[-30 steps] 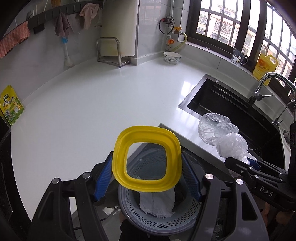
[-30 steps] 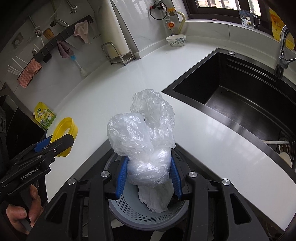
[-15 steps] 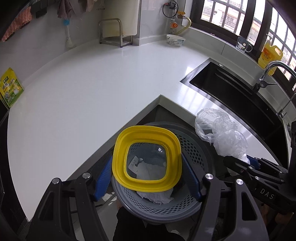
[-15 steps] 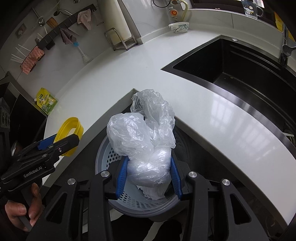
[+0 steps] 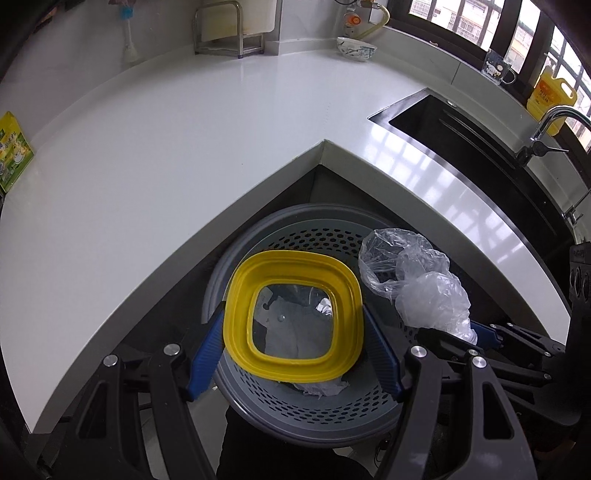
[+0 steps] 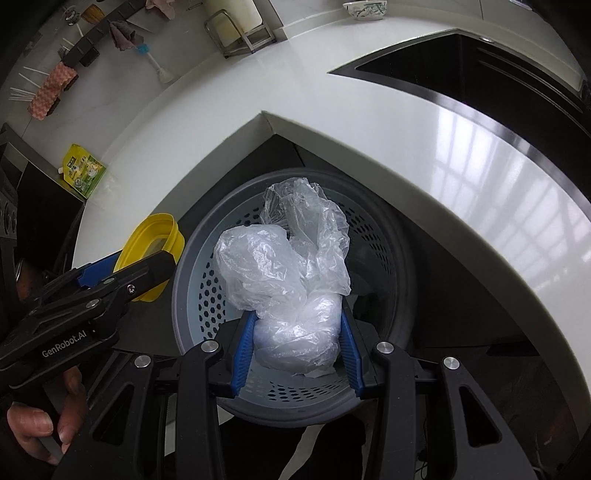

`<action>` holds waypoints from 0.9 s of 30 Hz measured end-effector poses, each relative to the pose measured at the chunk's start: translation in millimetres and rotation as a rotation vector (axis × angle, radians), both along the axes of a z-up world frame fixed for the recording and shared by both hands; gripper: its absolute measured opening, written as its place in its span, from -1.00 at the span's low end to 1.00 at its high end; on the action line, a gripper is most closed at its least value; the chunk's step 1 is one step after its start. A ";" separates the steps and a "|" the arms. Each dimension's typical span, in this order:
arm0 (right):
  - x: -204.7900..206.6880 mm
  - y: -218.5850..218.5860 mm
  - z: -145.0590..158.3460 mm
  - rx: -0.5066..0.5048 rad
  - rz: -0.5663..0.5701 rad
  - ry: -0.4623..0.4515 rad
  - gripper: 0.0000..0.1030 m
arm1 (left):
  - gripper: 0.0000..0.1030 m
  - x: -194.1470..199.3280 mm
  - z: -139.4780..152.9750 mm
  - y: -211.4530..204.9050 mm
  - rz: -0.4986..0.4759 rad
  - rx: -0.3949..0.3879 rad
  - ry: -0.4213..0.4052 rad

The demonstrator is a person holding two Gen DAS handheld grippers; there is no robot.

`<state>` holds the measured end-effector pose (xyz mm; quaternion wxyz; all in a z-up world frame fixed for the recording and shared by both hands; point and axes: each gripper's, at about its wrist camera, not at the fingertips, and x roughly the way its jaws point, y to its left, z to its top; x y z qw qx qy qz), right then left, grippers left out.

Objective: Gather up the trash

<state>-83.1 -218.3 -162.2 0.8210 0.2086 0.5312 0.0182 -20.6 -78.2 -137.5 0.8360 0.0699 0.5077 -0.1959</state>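
Note:
My left gripper is shut on a yellow-rimmed clear lid, held over the grey perforated trash bin; the lid also shows in the right wrist view. My right gripper is shut on a crumpled clear plastic bag, held over the same bin; the bag also shows in the left wrist view. White crumpled paper lies inside the bin.
The white L-shaped countertop wraps around the bin. A black sink and faucet are on the right. A bowl, a metal rack, a green packet and a yellow bottle stand along the edges.
Both grippers have pulled back and down from the counter to above the bin, still holding the lid and the bag. The bin now fills more of both views.

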 end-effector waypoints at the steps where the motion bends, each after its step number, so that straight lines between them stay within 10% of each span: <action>1: 0.9 0.9 -4.0 0.003 0.001 0.008 -0.22 | 0.33 0.8 -2.8 0.1 0.003 0.002 0.006; 27: 5.1 -3.2 -6.5 0.015 0.002 0.028 0.17 | 0.58 3.2 3.2 17.0 0.078 0.042 0.014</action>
